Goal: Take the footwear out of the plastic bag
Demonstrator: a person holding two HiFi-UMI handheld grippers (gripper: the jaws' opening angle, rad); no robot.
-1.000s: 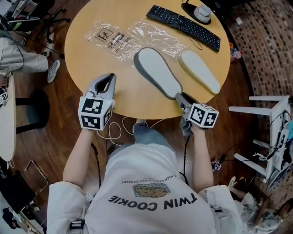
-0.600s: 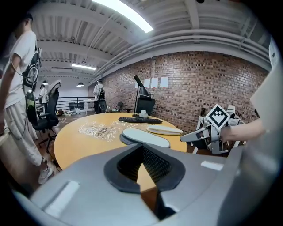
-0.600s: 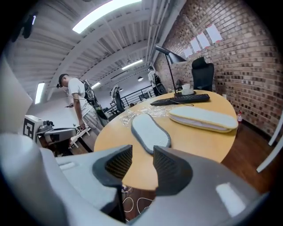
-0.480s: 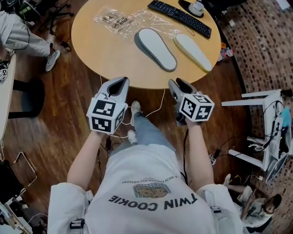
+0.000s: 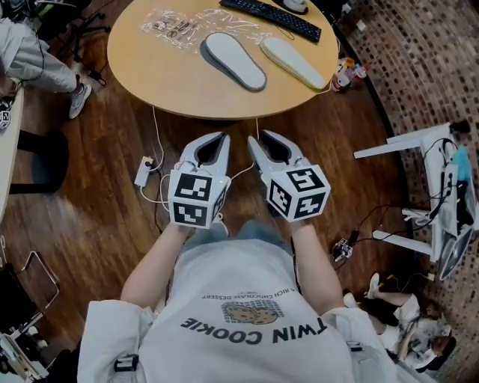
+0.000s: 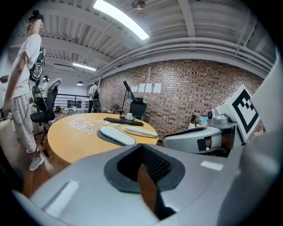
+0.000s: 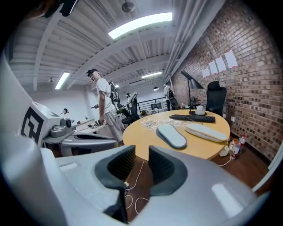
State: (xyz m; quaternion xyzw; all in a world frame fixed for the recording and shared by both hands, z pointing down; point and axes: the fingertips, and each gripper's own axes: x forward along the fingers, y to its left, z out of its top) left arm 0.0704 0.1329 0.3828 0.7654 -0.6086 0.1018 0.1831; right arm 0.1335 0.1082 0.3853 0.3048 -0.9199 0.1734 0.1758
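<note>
You step back from the counter (image 5: pixel 150 71): a second ago your right tongs (image 5: pixel 263 142) hang at its near edge, just beside the heel of the grey slipper (image 5: pixel 233 60), and your left tongs (image 5: pixel 215 142) reach over that same edge. Now both sit side by side close to your body, over the floor (image 5: pixel 90 187) and well apart from the counter, which lies off at 12 o'clock. The slippers do not move in that time. The grey one lies flat on the counter with the cream slipper (image 5: pixel 293 63) just beside it at its 3 o'clock, and neither touches the bag (image 5: pixel 168 22). The bag rests crumpled and flat toward the counter's 11 o'clock, in front of the keyboard (image 5: pixel 269 16). Some dark print or small bits show in it, too small to tell apart, but no footwear. Your right tongs are closing from a wider gape with nothing between them; only floor and a white cable (image 7: pixel 132 176) show through the gap. Your left tongs have their tips drawn together and are empty as well. For the task this reads as finished: both pieces of footwear are out of the plastic and set down, nothing is being carried, and the pull-back with the tongs narrowing looks like a retreat to rest, not the start of another reach.
</note>
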